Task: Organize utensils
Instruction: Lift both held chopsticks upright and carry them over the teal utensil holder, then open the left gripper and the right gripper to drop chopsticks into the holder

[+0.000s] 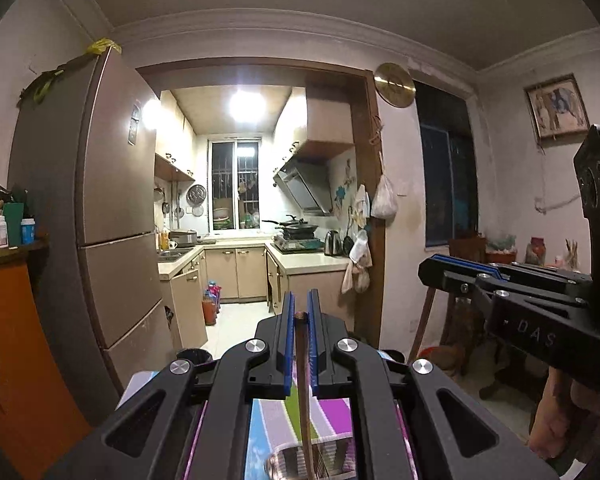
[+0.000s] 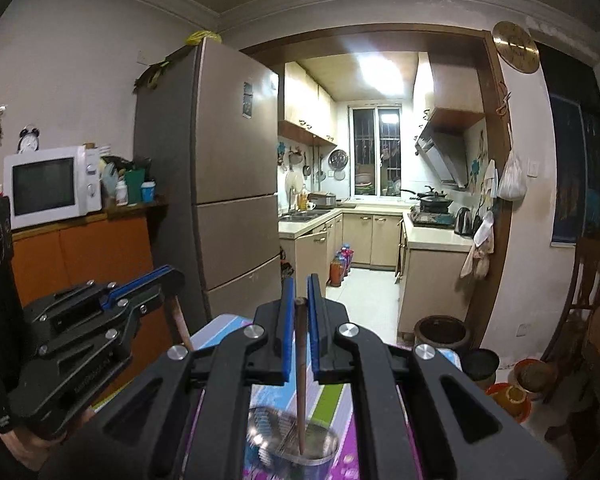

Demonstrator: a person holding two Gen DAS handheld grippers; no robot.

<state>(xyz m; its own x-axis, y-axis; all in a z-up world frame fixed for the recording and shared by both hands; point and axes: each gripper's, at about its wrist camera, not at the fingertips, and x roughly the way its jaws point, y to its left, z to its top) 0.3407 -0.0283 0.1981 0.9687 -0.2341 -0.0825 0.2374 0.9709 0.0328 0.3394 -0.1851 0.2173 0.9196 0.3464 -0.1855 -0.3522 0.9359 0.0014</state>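
Tall brown fridge [image 2: 236, 168] left of kitchen doorway. White microwave [image 2: 52, 186] on orange cabinet [image 2: 84, 256], alarm clock [image 2: 29, 139] on top. Gold wall clock [image 2: 515, 52] right of doorway, white bag [image 2: 511, 182] hanging below. Kettle [image 2: 463, 221] on counter beside stove with pan [image 2: 434, 200].

Chopstick [image 1: 302, 364] between closed left gripper [image 1: 300, 308] jaws
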